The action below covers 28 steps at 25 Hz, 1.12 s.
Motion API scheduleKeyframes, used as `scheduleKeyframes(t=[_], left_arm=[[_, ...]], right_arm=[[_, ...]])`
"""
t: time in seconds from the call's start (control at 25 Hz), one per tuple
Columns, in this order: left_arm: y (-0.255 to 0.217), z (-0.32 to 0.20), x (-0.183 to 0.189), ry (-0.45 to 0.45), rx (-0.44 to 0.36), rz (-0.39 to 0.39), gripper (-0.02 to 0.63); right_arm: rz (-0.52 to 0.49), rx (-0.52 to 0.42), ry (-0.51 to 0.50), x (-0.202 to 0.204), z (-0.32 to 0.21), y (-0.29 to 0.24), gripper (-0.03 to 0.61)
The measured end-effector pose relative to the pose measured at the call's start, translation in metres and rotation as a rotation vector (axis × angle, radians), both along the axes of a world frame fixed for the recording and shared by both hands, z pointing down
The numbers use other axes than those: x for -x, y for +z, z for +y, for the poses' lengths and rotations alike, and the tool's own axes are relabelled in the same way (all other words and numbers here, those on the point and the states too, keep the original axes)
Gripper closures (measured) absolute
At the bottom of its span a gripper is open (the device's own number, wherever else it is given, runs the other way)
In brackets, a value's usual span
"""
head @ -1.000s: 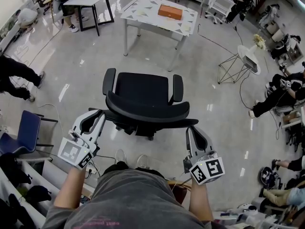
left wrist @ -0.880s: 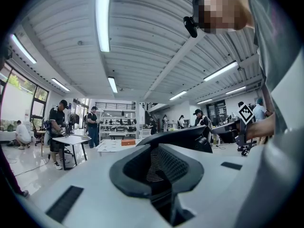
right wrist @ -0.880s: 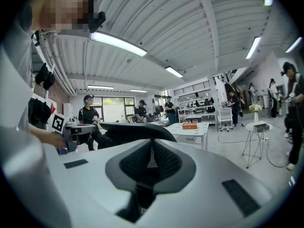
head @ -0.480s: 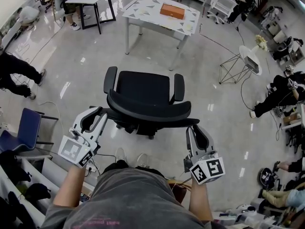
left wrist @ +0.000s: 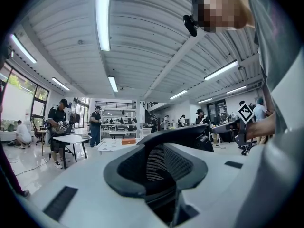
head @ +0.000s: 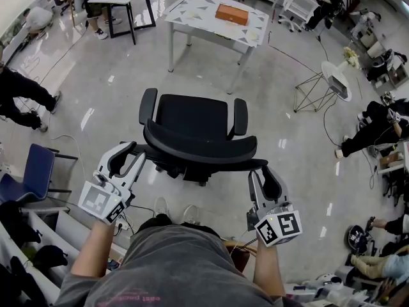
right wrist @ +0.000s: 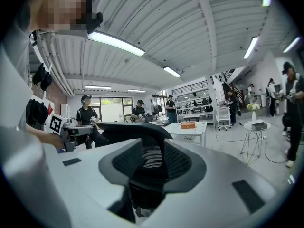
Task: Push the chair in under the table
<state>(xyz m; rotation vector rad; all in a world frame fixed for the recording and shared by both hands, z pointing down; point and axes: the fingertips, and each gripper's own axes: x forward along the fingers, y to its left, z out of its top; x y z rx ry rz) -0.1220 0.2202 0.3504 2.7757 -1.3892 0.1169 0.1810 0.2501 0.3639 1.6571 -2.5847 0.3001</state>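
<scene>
While the black chair point(head: 192, 123) stood out on the shiny floor, well short of the white table point(head: 192, 10) beyond its seat, neither grip on it looked firm. The left gripper point(head: 131, 151) at one end of the backrest point(head: 201, 147) and the right gripper point(head: 257, 173) at the other end both had their jaws opening. The mesh edge sat between the fingers but was not visibly pinched. A shove given like that would likely have let the backrest slip free, or pressed harder on one end, so the seat swivelled and the chair rolled off line. Its armrests point(head: 238, 117) might then have struck a table leg point(head: 171, 51) and jolted the orange box point(head: 230, 15) on top. Nothing showed on the floor between chair and table. Off to one side of the chair stood a wire-legged stand point(head: 316, 89) with seated people point(head: 377, 123) past it, and to the other side a blue chair point(head: 35, 171) and a loose cable point(head: 64, 139).
</scene>
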Motion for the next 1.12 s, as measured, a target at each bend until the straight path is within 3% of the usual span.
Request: scheduleKeyframes(t=[0.44,1.12], left_arm=[[0.006,-0.001,0.001,-0.006,0.018,-0.002,0.454],[0.022,-0.01,-0.005,0.003,0.067,-0.011,0.449]], right_arm=[[0.004,0.006,-0.007,0.002,-0.002,0.002,0.408],[0.004,0.044,-0.019,0.003,-0.015,0.023,0.407]])
